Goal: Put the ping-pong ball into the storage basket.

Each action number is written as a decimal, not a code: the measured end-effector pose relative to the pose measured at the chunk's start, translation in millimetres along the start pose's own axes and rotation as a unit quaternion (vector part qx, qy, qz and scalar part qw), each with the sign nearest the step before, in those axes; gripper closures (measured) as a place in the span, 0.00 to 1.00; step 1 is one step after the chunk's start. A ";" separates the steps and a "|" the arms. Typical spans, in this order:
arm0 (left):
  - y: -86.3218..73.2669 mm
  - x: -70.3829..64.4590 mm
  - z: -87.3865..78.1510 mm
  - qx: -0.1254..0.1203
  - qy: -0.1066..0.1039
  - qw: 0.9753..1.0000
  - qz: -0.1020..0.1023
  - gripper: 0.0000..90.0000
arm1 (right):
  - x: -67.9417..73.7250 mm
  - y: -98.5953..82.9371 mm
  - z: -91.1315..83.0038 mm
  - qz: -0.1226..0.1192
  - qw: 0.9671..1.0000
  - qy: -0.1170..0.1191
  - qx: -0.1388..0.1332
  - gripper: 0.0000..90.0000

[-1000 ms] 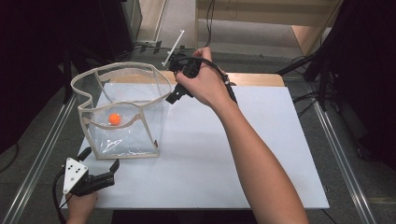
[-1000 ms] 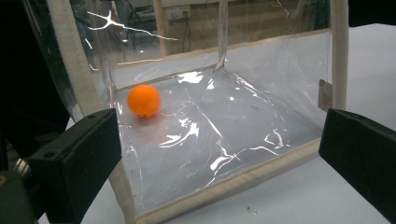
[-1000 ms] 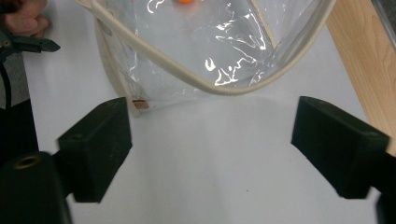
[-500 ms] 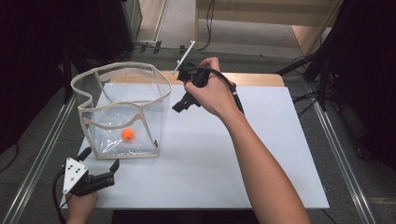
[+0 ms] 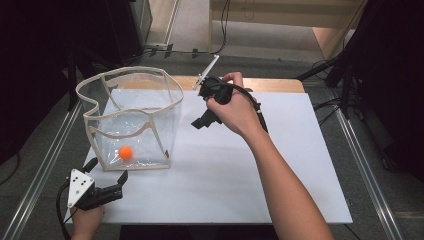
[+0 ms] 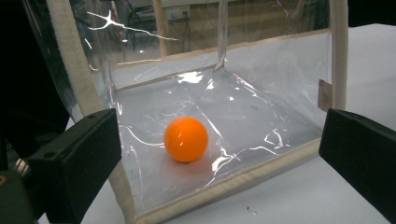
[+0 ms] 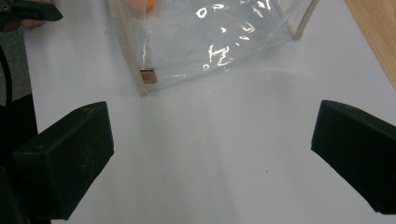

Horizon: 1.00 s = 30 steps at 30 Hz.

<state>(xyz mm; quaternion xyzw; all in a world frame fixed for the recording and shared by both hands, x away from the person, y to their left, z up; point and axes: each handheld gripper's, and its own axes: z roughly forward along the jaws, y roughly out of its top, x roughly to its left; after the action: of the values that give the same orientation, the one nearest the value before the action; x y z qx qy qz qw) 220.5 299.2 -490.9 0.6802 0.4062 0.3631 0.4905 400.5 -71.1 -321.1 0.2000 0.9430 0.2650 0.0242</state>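
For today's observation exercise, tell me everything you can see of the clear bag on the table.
The bag is a boxy, open-topped container of clear, crinkled, glossy plastic, edged and seamed in cream fabric trim. It stands upright on the white table, at its left side, with its wavy rim gaping open. A small tag sits on one corner seam. An orange ball rests on its floor inside. Neither gripper touches it; the left gripper lies just before it, fingers apart.

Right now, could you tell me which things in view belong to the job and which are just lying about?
Likely in the job:
- orange ball, inside the bag
- clear bag, standing open
- right gripper, open above the table
- left gripper, open by the bag

Lying about:
- cables on the floor
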 end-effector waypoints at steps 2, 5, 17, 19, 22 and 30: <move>0.0 0.0 0.0 0.000 0.000 1.000 -0.001 0.00 | -0.1 -4.6 2.0 -0.001 1.000 0.005 -0.007 0.00; 0.0 0.0 -0.1 0.000 -0.001 1.000 0.001 0.00 | 0.5 -11.5 3.1 0.006 1.000 0.002 -0.008 0.00; 0.4 0.1 -0.2 0.003 0.002 1.000 0.002 0.00 | 5.3 -36.8 1.8 0.004 1.000 -0.009 -0.027 0.00; 0.5 0.7 -0.1 0.003 0.002 1.000 -0.001 0.00 | 6.9 -40.2 1.0 0.011 0.999 -0.010 -0.030 0.00; 0.4 0.6 -0.1 0.002 0.001 1.000 -0.001 0.00 | 8.4 -44.9 0.6 0.012 0.999 -0.013 -0.031 0.00; 0.3 0.8 -0.3 0.002 0.000 1.000 -0.002 0.00 | 10.9 -56.4 -0.4 0.007 0.999 -0.015 -0.047 0.00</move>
<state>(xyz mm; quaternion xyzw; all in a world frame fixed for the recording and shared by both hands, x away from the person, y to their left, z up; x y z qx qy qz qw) 220.6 300.0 -490.4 0.6806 0.4078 0.3614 0.4897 369.8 -111.1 -348.8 0.2093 0.9275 0.3063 0.0459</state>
